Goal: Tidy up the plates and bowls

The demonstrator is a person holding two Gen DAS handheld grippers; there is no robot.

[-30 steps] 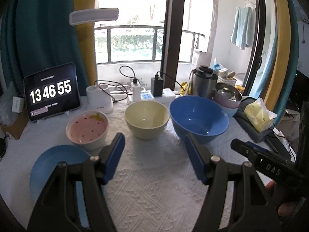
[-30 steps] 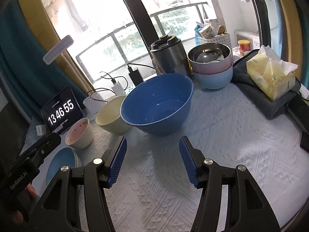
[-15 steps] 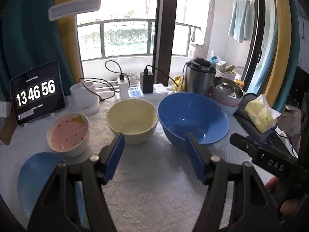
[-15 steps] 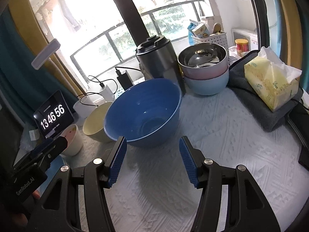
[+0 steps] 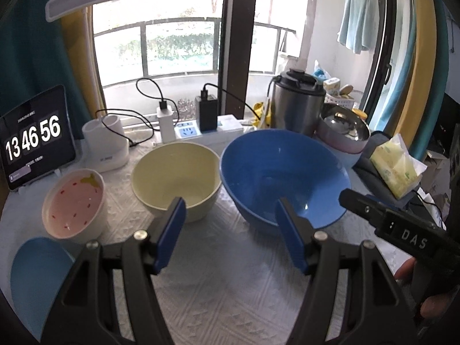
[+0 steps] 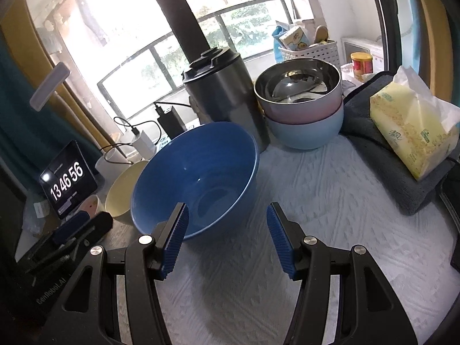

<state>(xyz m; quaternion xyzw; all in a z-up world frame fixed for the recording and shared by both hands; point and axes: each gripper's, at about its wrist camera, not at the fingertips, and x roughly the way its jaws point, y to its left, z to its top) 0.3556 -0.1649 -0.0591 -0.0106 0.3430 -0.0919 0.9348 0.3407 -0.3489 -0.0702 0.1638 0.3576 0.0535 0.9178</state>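
Both grippers have advanced toward the bowls. Left gripper (image 5: 230, 230) part open, empty, now nearer the cream bowl (image 5: 175, 178). Right gripper (image 6: 227, 237) part open, empty, closer to the blue bowl (image 6: 195, 178). Nothing stacked yet; pickup appears imminent.

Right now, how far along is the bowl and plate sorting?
Barely started. Done: only a back stack of nested bowls. In hand: nothing; the left hand-held gripper and right hand-held gripper are open. Left: blue bowl, yellow bowl, pink bowl, blue plate.
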